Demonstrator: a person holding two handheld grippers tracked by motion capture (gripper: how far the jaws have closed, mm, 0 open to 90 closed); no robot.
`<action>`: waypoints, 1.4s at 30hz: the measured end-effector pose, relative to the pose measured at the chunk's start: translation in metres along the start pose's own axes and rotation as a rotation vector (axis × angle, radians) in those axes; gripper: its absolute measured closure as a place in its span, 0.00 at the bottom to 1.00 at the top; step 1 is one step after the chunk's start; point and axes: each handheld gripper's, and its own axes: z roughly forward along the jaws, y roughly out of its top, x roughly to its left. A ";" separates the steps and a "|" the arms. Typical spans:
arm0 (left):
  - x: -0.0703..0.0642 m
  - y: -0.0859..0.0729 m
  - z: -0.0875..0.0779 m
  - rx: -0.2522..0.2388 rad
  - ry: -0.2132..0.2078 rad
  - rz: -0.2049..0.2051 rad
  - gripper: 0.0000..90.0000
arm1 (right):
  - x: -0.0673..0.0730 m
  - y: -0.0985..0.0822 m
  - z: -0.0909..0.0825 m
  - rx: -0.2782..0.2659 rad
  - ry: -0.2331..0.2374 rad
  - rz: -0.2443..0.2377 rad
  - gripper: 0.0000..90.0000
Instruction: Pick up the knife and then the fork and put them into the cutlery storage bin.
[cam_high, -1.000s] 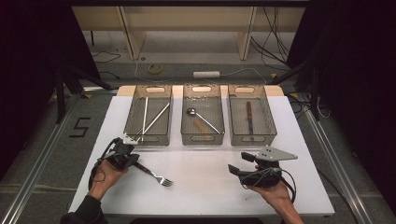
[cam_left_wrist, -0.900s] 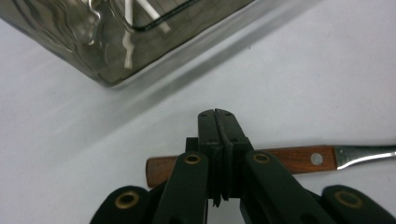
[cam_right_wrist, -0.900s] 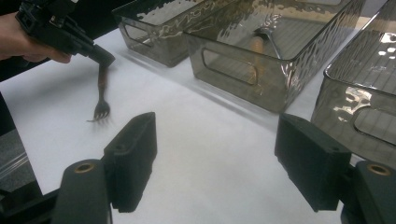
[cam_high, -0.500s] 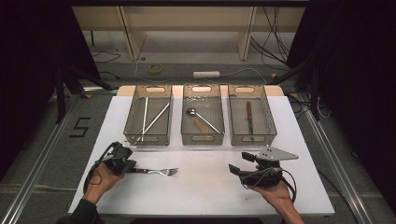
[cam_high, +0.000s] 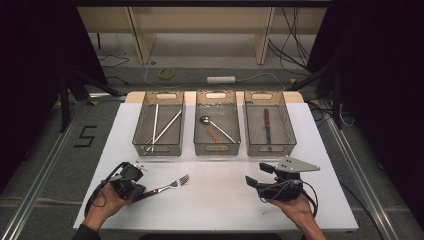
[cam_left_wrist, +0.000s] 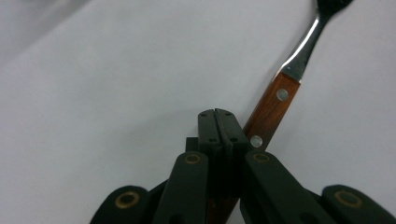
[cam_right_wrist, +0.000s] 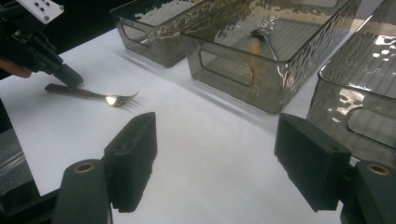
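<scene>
While lying flat, fork (cam_high: 167, 187) points tines toward the bins (cam_high: 217, 146).

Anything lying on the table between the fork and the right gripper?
No. In the high view, bare white table runs from the fork to the right gripper; the right gripper view shows the same.

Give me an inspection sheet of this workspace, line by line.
Surface: white table, bare in front.
Job's things: fork with wooden handle lying flat on the table, tines toward the bins.
Bins: left bin holds chopsticks; middle bin holds a spoon; right bin holds a knife.
Clutter: nothing seen on the table.
Grippers: left gripper shut, resting over the fork's handle; right gripper open, nothing between its jaws.
Cables: one trails from each gripper; more on the floor behind.
Surroundings: tape roll and power strip on the floor.
</scene>
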 end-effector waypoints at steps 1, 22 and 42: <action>-0.001 0.000 -0.001 0.003 -0.004 0.002 0.99 | 0.000 0.000 0.000 0.001 0.000 0.001 0.34; -0.011 0.001 -0.020 -0.032 -0.089 0.056 0.47 | 0.001 0.000 0.001 0.008 0.004 0.001 0.34; -0.016 -0.004 -0.010 0.079 -0.093 0.138 0.62 | 0.001 0.000 0.002 0.010 0.007 0.001 0.34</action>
